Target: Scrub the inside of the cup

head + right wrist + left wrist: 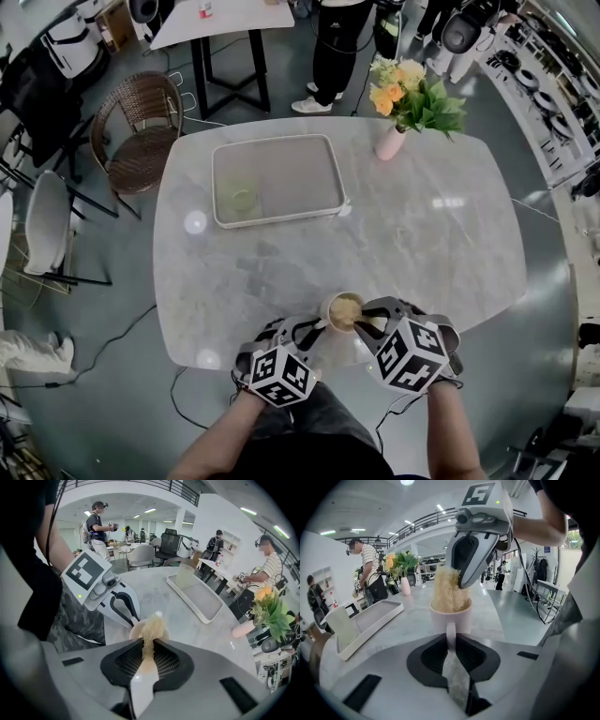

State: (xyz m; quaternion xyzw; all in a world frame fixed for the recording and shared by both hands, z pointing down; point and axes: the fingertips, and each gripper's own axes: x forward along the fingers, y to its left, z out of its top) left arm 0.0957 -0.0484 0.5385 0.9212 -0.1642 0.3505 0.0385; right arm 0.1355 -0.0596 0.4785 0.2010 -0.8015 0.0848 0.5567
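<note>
Indoors, a marble table (431, 244) underlies cup (344, 310) and tray (291, 178).

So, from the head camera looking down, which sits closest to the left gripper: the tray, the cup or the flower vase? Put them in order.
1. Cup: its handle is clamped in the left gripper, bottom centre.
2. Tray: further out, slightly left.
3. Flower vase: farthest, beyond the tray's right end.

I operated in a large open-plan office serving as a test lab. Indicators: a mezzanine railing (431, 517) below ceiling lights (440, 507), office chairs (166, 543), cables (122, 333) across the grey floor (94, 394), and a person (96, 524) wearing headset and backpack.
</note>
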